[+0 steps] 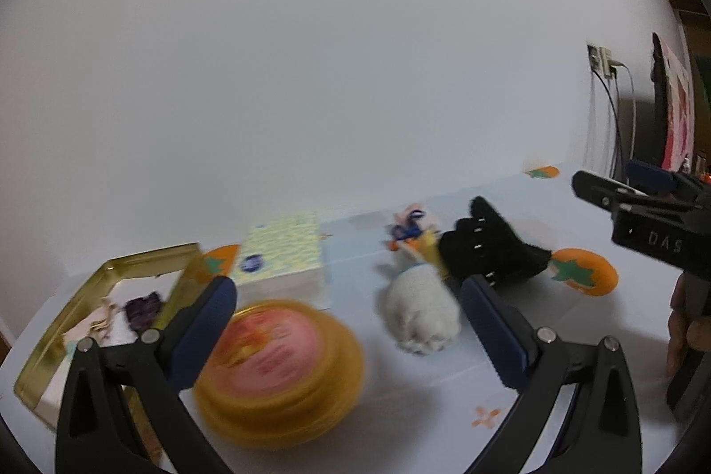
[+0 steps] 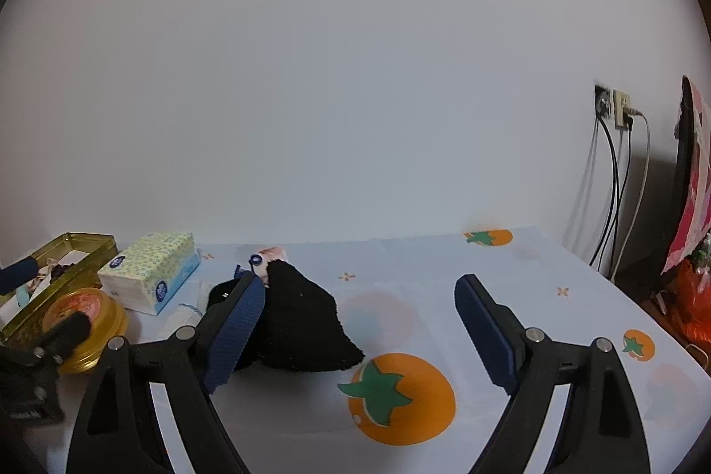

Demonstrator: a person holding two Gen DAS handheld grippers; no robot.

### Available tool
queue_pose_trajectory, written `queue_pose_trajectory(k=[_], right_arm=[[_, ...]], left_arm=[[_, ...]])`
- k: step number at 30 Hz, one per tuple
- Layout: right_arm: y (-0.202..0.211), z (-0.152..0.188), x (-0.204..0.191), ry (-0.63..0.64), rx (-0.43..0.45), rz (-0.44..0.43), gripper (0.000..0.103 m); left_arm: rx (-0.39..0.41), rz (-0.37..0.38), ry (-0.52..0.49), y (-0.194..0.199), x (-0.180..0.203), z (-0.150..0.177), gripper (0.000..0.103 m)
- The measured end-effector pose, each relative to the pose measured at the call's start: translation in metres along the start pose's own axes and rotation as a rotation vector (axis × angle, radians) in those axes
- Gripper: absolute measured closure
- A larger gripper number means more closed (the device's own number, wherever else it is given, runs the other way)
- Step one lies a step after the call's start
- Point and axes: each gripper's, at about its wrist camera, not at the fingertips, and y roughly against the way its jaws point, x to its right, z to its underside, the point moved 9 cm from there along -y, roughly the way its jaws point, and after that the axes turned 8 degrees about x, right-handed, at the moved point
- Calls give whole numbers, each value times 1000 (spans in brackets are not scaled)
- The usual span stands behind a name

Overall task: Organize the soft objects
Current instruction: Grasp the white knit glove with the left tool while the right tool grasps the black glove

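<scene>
A table [image 2: 511, 265] covered by a pale blue cloth printed with orange persimmons stands against a plain white wall. Two sets of black tongs with blue pads are held over its near edge, one in each of a person's hands.

The left tongs [image 1: 346, 318] are spread wide with nothing between the pads. Just beyond them sits a round gold tin with a pink lid [image 1: 277, 363], blurred in the left wrist view. At the table's left edge an open rectangular gold tin [image 1: 57, 340] holds a dark purple scrap and some pale bits that are too small to make out. Behind the round tin, toward the wall, lies a green and yellow patterned tissue pack [image 1: 284, 260].

The right tongs [image 2: 355, 327] are also spread wide and grip nothing. A black fuzzy cloth [image 2: 302, 323] lies in a heap on the table, partly hidden behind their left pad, and I cannot tell whether the pad touches it. In the left wrist view a white plush toy [image 1: 420, 309] with a blue collar rests just left of the black cloth, touching it. Behind both, nearer the wall, sits a small pink and blue item [image 1: 411, 223], too blurred to name.

The right tongs also show at the right edge of the left wrist view, with the person's hand [image 1: 691, 323] on the grip. By the table's far right corner, cables hang from a wall socket [image 2: 615, 107].
</scene>
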Motion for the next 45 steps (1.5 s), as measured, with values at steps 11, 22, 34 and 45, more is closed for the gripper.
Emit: queue_pose_trajectory(k=[11,22,34,45], right_arm=[[-7,7,21,-163,-78,-26,14],[-6,9,18,-176,-90,-37,14],[-19,27,28,-249,-169,-43,14],[-33,44,-11,-207,-281,-176,37]], left_arm=[[-207,36,-51,-54,47,13,26],[-438,49,-67,-90,56,45,53],[-105,180,178,-42,26,-2,65],[-27,148,275,-14,-1,-5,65]])
